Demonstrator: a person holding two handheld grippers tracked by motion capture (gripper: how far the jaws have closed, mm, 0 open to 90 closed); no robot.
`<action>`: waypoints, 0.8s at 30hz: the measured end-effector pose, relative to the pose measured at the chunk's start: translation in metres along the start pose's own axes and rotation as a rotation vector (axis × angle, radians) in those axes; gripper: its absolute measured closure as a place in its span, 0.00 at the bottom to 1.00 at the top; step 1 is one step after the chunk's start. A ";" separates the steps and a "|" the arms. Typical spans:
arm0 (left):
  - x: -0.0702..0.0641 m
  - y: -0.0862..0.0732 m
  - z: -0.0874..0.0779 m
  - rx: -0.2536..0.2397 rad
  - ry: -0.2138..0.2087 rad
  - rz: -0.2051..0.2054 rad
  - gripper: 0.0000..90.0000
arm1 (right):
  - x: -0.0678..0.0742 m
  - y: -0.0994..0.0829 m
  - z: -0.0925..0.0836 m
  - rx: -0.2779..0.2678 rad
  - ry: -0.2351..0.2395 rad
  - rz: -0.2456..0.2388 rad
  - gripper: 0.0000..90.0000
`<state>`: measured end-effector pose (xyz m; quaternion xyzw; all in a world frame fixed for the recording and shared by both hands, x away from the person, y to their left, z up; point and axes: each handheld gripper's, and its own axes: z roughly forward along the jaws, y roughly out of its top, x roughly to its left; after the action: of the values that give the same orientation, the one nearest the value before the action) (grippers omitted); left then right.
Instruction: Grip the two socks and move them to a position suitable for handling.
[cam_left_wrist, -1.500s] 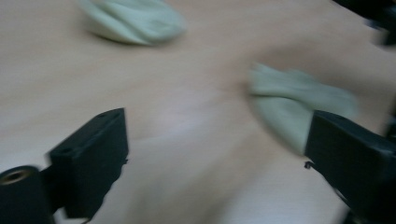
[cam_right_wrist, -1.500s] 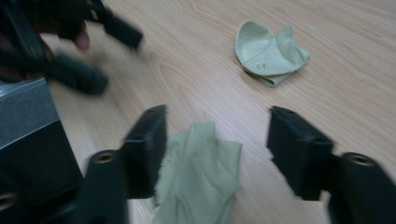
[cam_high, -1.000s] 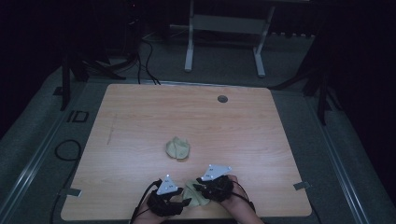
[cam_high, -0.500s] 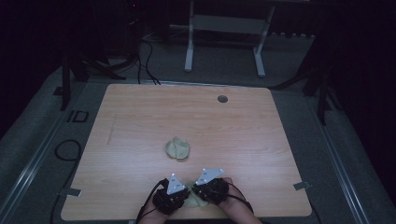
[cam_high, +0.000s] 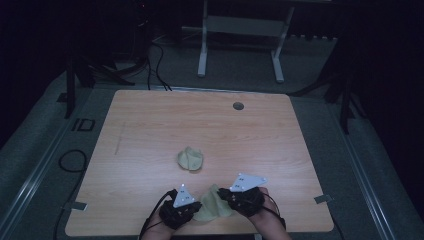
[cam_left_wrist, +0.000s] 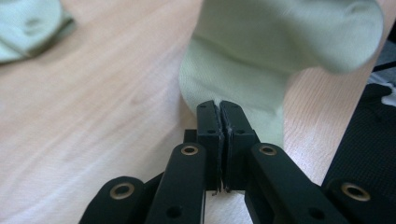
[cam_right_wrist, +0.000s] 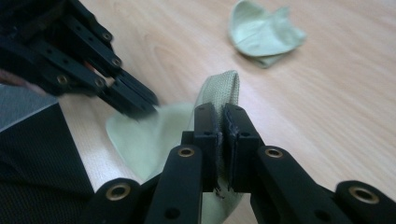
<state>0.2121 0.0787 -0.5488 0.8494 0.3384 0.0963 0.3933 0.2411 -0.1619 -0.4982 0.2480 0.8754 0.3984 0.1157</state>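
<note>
Partly gripper-hidden pale green sock (cam_high: 214, 204)

High view looks down from above the table (cam_high: 150, 125); 2 gripper views sit close, low, sharing the pale green sock (cam_left_wrist: 261, 56)

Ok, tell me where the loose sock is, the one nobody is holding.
In the high view the loose sock lies crumpled mid-table, just beyond the held sock stretched between the left claw and right claw.
</note>
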 end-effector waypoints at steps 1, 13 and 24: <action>0.004 0.001 -0.003 0.000 -0.003 0.008 0.97 | -0.003 -0.001 -0.005 -0.005 -0.009 0.008 0.94; 0.034 0.021 -0.003 0.048 -0.042 0.103 0.97 | -0.025 -0.035 -0.019 0.009 -0.058 0.146 0.94; 0.035 0.015 0.022 0.099 -0.079 0.094 0.97 | -0.040 -0.068 -0.001 0.089 -0.080 0.203 0.89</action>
<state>0.2556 0.0816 -0.5565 0.8859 0.2866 0.0645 0.3590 0.2508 -0.2218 -0.5487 0.3560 0.8574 0.3583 0.0986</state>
